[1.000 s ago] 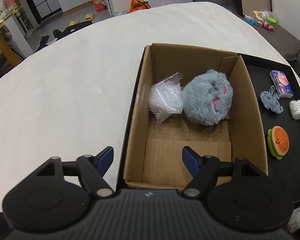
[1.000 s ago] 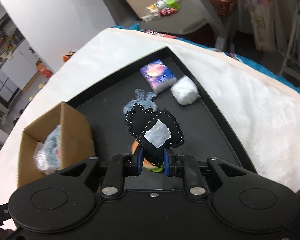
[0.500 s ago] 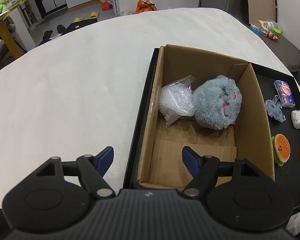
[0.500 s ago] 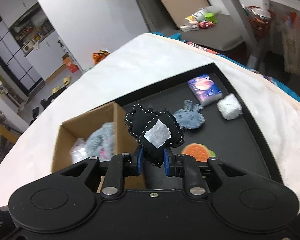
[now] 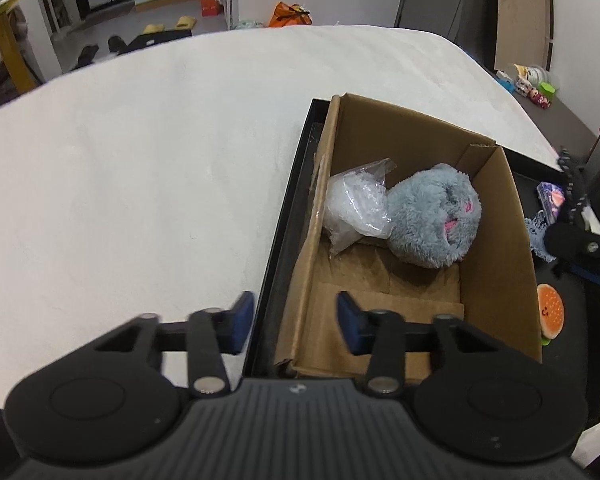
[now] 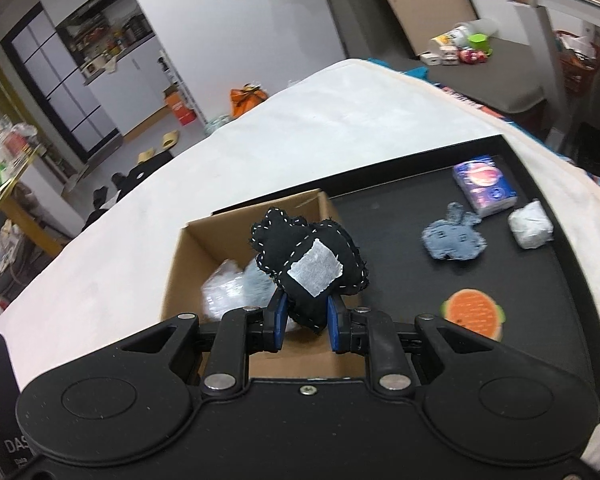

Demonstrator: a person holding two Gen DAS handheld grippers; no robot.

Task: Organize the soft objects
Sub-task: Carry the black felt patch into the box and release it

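Observation:
My right gripper (image 6: 306, 320) is shut on a black stitched plush toy (image 6: 300, 252) with a white patch, held above the right side of the cardboard box (image 6: 188, 264). Inside the box lie a grey fluffy plush (image 5: 436, 220) and a clear plastic bag (image 5: 356, 208). My left gripper (image 5: 296, 320) hovers at the box's near-left corner; its jaws are closing, with the box wall (image 5: 312, 248) and the tray rim between them, untouched by the pads. The right gripper (image 5: 580, 236) shows at the left wrist view's right edge.
On the black tray (image 6: 540, 300) right of the box lie a denim bunny (image 6: 452, 236), a tissue pack (image 6: 484, 184), a white wad (image 6: 530, 226) and a burger toy (image 6: 472, 312). The tray rests on a white padded surface (image 5: 140, 184); room clutter lies beyond.
The right gripper carried the black toy up and left, from over the tray to over the box. The left gripper's jaws narrowed and it drifted left of the box.

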